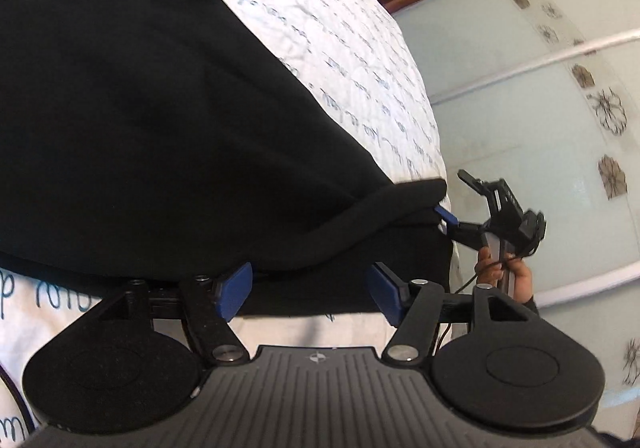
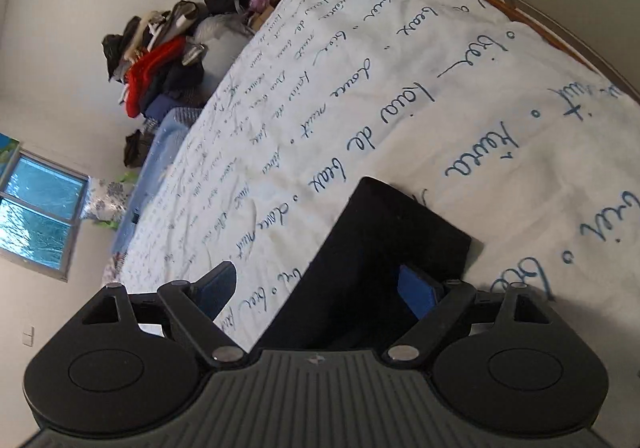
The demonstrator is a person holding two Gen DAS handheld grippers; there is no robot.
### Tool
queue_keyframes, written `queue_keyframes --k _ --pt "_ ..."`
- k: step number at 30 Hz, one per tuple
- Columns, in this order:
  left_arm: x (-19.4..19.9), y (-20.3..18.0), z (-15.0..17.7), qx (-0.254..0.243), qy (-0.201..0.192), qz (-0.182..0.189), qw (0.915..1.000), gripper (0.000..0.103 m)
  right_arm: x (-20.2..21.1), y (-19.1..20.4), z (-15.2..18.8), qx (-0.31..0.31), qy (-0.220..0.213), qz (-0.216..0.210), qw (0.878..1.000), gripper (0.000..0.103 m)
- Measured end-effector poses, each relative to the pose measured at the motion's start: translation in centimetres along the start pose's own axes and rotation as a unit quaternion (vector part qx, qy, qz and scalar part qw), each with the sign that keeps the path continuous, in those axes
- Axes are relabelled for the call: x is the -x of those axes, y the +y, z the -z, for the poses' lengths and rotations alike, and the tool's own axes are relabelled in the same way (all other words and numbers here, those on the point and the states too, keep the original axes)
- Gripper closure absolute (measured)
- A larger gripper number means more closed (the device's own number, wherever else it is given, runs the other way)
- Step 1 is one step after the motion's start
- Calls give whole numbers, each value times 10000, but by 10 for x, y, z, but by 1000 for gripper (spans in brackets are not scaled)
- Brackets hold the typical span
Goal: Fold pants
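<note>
Your black pants [image 1: 140,120] lie on the bed [image 1: 360,48] near its edge, part-folded by the look of the doubled, rolled hem; squaring and a further fold seem left. Your left tongs [image 1: 310,290] stand wide around that hem. Only this view shows your right tongs [image 1: 446,218] at the corner, grip unclear. The right wrist view shows them [image 2: 320,296] spread wide astride the cloth, plus a clothes pile [image 2: 160,60] beyond.

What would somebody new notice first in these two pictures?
First, the black pants, a big dark shape on the white bedspread with blue handwriting. Next, the blue-padded left tongs open at the near edge of the pants, with the right tongs at the corner of the pants. Far off, a pile of clothes with something red sits against the wall.
</note>
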State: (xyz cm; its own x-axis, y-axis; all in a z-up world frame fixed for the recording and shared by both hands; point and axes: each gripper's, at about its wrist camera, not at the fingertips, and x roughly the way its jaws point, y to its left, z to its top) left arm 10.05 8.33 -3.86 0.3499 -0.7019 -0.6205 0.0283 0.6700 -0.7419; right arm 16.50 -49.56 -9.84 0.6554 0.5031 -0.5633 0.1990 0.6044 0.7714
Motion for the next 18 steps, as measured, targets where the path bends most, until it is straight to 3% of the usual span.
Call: queue_keyframes --k 2,3,4,5,6,8,12,18 --pt "2 2 0 24 -72 -20 10000 32 -2 0 -4 -108 -119 -76 9998 17" --pt "3 3 1 46 -92 3 9999 29 -5 -1 -6 -100 -174 -70 9998 32" --pt "4 6 1 96 -104 33 9999 28 -10 0 -4 -47 -194 57 9998 73" --pt "4 11 2 158 -116 75 9998 27 -12 -1 -2 15 -183 231 9996 91" --pt "4 15 2 204 -133 135 9996 27 -17 1 2 119 -165 360 9991 98" --pt "1 23 3 270 -155 265 9992 27 -19 6 12 430 -334 472 9974 98" --pt "4 25 -1 380 -73 471 9981 26 -1 13 21 468 -604 409 9962 98" --pt "9 29 1 406 55 630 9972 26 83 26 28 361 -1248 -350 9909 98"
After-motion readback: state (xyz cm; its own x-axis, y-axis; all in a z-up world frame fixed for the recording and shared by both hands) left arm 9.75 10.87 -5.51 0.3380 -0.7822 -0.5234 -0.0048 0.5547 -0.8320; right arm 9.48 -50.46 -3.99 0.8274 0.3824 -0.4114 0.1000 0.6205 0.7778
